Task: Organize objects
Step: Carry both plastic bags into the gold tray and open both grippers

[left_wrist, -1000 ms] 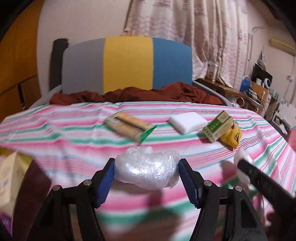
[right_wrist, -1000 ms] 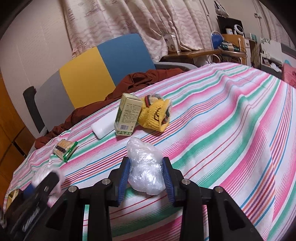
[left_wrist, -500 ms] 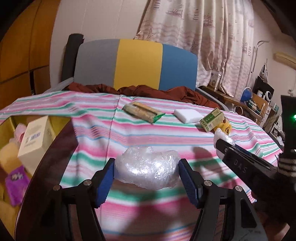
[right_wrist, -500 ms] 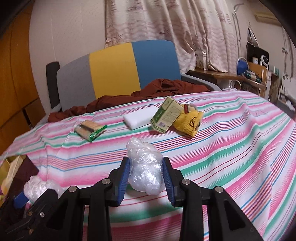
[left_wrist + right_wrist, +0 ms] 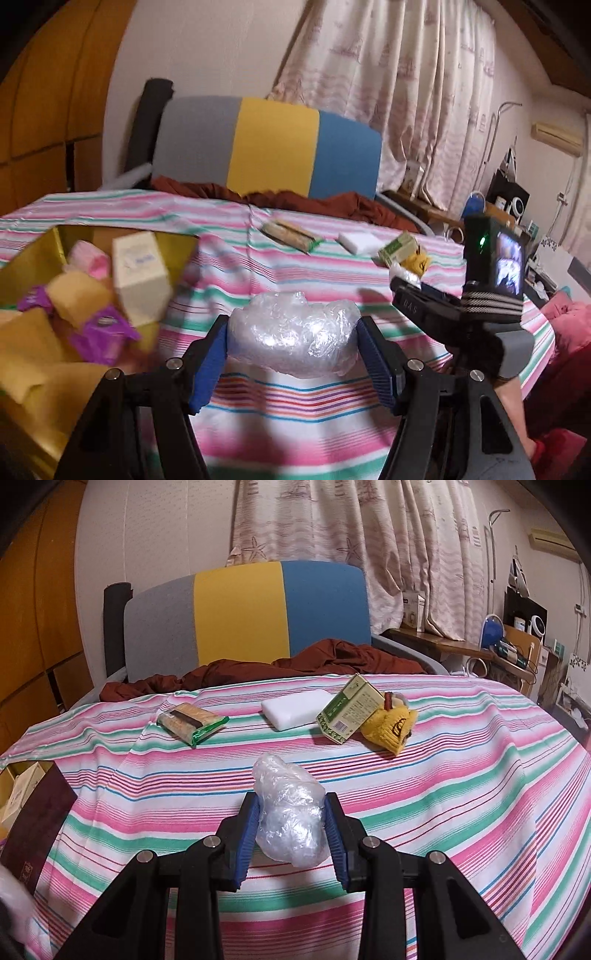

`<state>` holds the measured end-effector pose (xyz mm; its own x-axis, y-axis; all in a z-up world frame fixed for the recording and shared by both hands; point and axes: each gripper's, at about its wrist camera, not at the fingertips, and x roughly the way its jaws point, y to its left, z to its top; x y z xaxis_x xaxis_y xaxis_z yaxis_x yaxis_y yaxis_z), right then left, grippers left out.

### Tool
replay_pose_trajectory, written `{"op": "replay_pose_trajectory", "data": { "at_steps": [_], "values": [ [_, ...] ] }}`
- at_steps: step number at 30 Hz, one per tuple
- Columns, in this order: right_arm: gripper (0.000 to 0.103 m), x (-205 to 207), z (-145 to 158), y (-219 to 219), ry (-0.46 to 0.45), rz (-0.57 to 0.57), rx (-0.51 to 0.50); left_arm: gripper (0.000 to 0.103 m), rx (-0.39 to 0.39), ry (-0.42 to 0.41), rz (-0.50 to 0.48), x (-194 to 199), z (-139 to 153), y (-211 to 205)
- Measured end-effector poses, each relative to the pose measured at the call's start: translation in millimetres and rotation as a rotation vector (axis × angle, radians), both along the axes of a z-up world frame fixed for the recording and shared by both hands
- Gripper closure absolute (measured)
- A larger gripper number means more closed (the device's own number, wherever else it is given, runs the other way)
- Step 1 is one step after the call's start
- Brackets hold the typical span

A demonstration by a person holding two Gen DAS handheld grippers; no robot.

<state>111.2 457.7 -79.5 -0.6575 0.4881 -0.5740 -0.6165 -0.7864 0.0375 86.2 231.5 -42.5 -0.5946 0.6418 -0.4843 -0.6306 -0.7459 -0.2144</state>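
**A:** What does the left gripper (image 5: 293,345) hold?

**B:** A wide crumpled plastic-wrap bundle (image 5: 295,341). The blue pads (image 5: 212,363) press on both of its ends, with the jaws about halfway apart. It is held clear of the striped tablecloth (image 5: 288,417), near the table's front edge.

**A:** And the right gripper (image 5: 291,836)?

**B:** It grips a second, narrower plastic-wrap wad (image 5: 290,818). The jaws are nearly closed and the pads (image 5: 245,836) pinch its sides. The wad's upper end sticks out past the fingertips. In the left wrist view the same gripper appears at the right, with a lit screen on its body.

**A:** What sits at the left of the table?

**B:** An open yellow box (image 5: 55,243), just beside the left gripper. It contains a cream carton (image 5: 138,275), purple packets (image 5: 105,332), yellow sponges (image 5: 77,299) and a pink item (image 5: 90,258). This part of the picture is blurred.

**A:** What lies on the cloth farther back?

**B:** From left to right: a green-ended biscuit pack (image 5: 192,720), a white block (image 5: 297,709), a green carton (image 5: 349,714) tilted and touching a yellow knitted pouch (image 5: 391,729). All are well apart from both grippers.

**A:** Behind the table?

**B:** A chair back in grey, yellow and blue (image 5: 243,613), with a rust-brown cloth (image 5: 332,661) heaped at its base, and patterned curtains (image 5: 351,524).
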Motion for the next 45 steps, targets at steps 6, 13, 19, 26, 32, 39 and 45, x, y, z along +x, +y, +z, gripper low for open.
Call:
{"op": "replay_pose_trajectory", "data": {
  "at_steps": [6,13,19,26,32,39,45],
  "values": [
    [0.068,-2.7,0.8,-8.6,-0.007,0.037,0.021,0.034,0.001,0.033,0.074,-1.5,9.2,-50.3],
    [0.068,-5.0,1.6,-21.1,-0.022,0.067,0.053,0.033,-0.001,0.007,0.210,-15.4,6.0,-112.2],
    [0.068,-4.7,1.8,-31.3,-0.032,0.094,0.067,0.033,-0.008,-0.027,0.336,-34.1,-0.9,-155.7],
    [0.068,9.9,15.8,-46.8,0.050,0.112,0.110,0.033,-0.036,-0.088,0.336,-36.7,-12.8,-178.0],
    [0.068,14.0,31.7,-74.6,0.127,0.177,0.023,0.030,-0.052,-0.135,0.338,-42.5,-21.5,-184.4],
    [0.068,6.7,52.5,-117.3,0.181,0.313,-0.041,0.005,-0.032,-0.085,0.347,-30.7,-20.1,-188.7],
    [0.068,-8.1,58.3,-149.6,0.155,0.473,-0.139,0.000,-0.039,-0.065,0.383,-23.7,-20.6,-189.3]
  ]
}}
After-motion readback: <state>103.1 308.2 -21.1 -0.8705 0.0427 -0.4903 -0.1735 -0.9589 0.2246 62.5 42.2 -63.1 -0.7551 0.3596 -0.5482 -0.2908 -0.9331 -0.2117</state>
